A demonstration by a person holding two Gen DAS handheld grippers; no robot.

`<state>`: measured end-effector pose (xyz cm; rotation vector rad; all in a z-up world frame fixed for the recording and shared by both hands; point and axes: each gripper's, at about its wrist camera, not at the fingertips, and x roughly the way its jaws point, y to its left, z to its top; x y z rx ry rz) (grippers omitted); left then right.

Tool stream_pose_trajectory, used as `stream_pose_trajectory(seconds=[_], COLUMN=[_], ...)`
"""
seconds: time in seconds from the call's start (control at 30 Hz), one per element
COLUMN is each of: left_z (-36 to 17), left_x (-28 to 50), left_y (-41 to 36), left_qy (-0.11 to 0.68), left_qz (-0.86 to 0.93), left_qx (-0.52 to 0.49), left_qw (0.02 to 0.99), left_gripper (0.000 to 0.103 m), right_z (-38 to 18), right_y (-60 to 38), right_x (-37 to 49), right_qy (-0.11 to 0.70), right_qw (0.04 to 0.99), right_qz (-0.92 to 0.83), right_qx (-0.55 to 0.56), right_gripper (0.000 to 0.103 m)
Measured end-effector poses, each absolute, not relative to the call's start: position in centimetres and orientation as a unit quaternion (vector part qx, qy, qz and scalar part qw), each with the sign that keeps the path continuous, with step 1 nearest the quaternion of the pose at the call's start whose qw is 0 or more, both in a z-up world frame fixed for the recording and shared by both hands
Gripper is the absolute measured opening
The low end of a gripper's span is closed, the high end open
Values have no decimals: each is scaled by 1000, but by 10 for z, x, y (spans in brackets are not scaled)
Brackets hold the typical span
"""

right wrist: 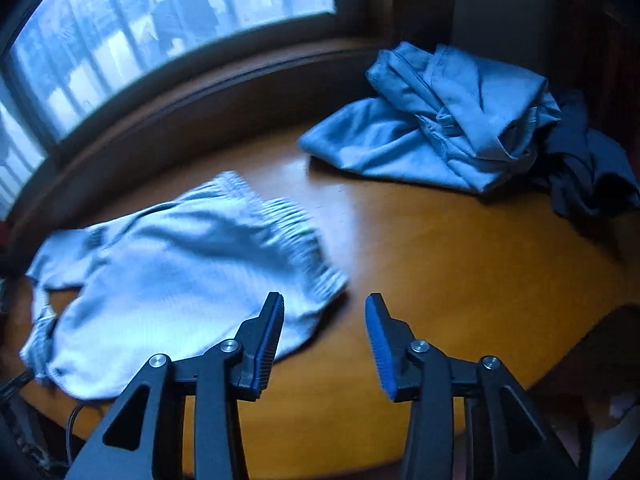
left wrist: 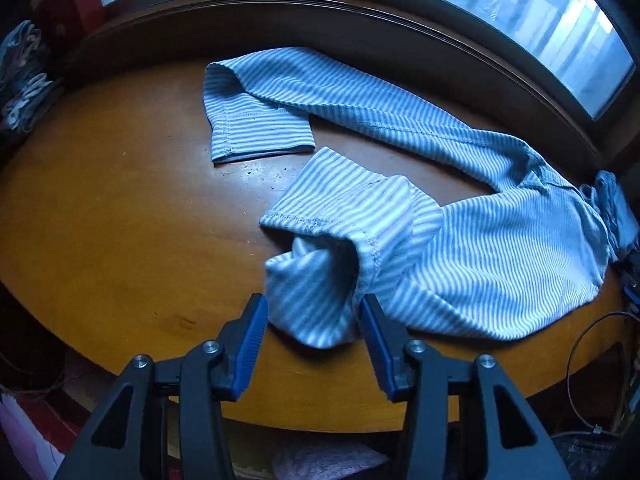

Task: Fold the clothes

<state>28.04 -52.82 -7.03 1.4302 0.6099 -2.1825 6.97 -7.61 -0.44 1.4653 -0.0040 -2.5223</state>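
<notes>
Blue-and-white striped trousers [left wrist: 460, 220] lie spread on the round wooden table [left wrist: 120, 220]. One leg runs along the far side and its cuff [left wrist: 260, 136] is folded back. The near leg's cuff [left wrist: 316, 280] is bunched up between the fingers of my left gripper [left wrist: 314, 308], which is open around it. In the right wrist view the same trousers [right wrist: 168, 280] lie at the left with their gathered waistband [right wrist: 304, 248] toward the middle. My right gripper [right wrist: 324, 304] is open just beyond the waistband, above bare wood, with nothing in it.
A heap of plain blue clothing [right wrist: 440, 120] with a dark garment [right wrist: 592, 168] sits at the table's far right. A window [right wrist: 160, 20] and its dark sill curve behind the table. A cable [left wrist: 588, 380] hangs off the right edge. More clothes [left wrist: 24, 80] lie far left.
</notes>
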Motion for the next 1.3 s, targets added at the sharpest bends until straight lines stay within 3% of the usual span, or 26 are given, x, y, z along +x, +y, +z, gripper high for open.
stream_pose_trajectory(seconds=[0.43, 0.6, 0.8, 1.1, 1.3], left_z=[-74, -69, -80, -97, -102], left_x=[332, 345, 332, 301, 279], left_y=[-611, -638, -647, -642, -626], left_qy=[119, 132, 163, 196, 212], left_qz=[-823, -829, -825, -803, -797], left_qx=[531, 522, 524, 551, 561], left_qw=[162, 151, 131, 117, 80], left_gripper=[45, 45, 45, 45, 45], right_z=[-44, -50, -46, -53, -70], right_y=[-292, -366, -409, -418, -442], right_x=[204, 232, 230, 188, 168], right_qy=[0, 9, 52, 4, 16], right_qw=[223, 271, 301, 340, 359], right_qz=[-827, -805, -798, -781, -761], right_qx=[515, 527, 519, 524, 540], right_gripper=[46, 46, 46, 46, 46])
